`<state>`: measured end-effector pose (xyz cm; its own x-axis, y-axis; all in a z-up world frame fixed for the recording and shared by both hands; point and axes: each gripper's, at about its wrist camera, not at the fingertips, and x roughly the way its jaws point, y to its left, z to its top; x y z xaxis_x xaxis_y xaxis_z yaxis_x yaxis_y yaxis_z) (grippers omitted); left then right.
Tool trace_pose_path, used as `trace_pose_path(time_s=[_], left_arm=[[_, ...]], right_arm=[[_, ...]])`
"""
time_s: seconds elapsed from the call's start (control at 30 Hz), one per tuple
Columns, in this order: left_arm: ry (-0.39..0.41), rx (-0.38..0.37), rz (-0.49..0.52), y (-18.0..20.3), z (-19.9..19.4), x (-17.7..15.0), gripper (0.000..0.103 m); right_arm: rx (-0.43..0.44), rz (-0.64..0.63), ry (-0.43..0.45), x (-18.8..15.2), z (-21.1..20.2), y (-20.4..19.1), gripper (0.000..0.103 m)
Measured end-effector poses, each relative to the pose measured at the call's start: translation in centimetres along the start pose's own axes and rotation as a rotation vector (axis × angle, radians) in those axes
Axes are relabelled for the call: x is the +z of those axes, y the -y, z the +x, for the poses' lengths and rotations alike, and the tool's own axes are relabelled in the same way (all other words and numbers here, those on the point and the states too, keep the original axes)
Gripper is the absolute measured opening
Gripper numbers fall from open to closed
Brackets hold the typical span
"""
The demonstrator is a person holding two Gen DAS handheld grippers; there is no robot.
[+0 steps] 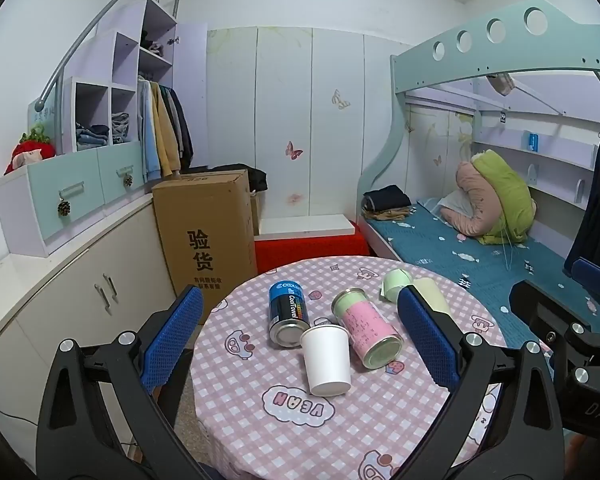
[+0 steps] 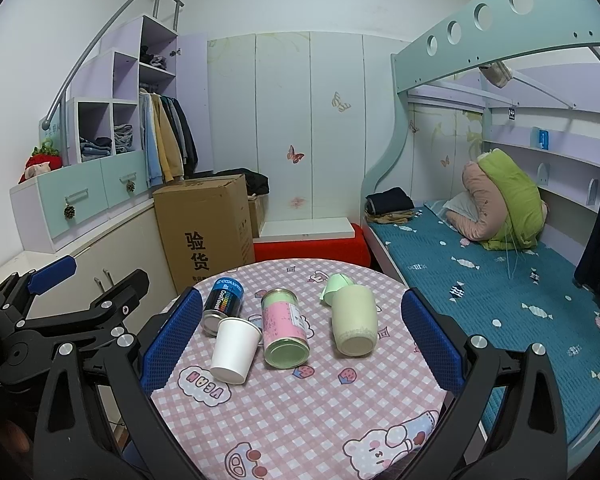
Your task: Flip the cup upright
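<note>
A white paper cup point(image 1: 326, 360) lies on its side on the round table point(image 1: 300, 432), base toward me, mouth toward the cans; it also shows in the right wrist view point(image 2: 235, 349). A pale green cup point(image 2: 354, 319) lies on its side to the right, base toward me, partly hidden behind my left finger in the left wrist view point(image 1: 432, 294). My left gripper point(image 1: 300, 340) is open and empty, above the near table, the white cup between its fingers' line of sight. My right gripper point(image 2: 302, 340) is open and empty, back from both cups.
A blue-black can point(image 1: 287, 312) and a pink-green can point(image 1: 367, 333) lie on their sides by the white cup. A small green cup-like item point(image 2: 337, 286) lies behind the green cup. A cardboard box point(image 1: 208, 236) stands left of the table, a bed point(image 2: 500, 280) to the right.
</note>
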<state>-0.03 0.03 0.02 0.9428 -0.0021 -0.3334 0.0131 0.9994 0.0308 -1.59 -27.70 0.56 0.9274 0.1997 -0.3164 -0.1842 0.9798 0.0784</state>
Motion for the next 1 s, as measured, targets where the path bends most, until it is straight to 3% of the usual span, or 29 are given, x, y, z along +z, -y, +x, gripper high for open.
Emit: trace_pose_path(time_s=[1.0], left_arm=[[-0.006, 0.0, 0.001, 0.0, 0.0, 0.0, 0.098]], right_arm=[[0.002, 0.006, -0.012, -1.4, 1.5, -0.6, 0.096]])
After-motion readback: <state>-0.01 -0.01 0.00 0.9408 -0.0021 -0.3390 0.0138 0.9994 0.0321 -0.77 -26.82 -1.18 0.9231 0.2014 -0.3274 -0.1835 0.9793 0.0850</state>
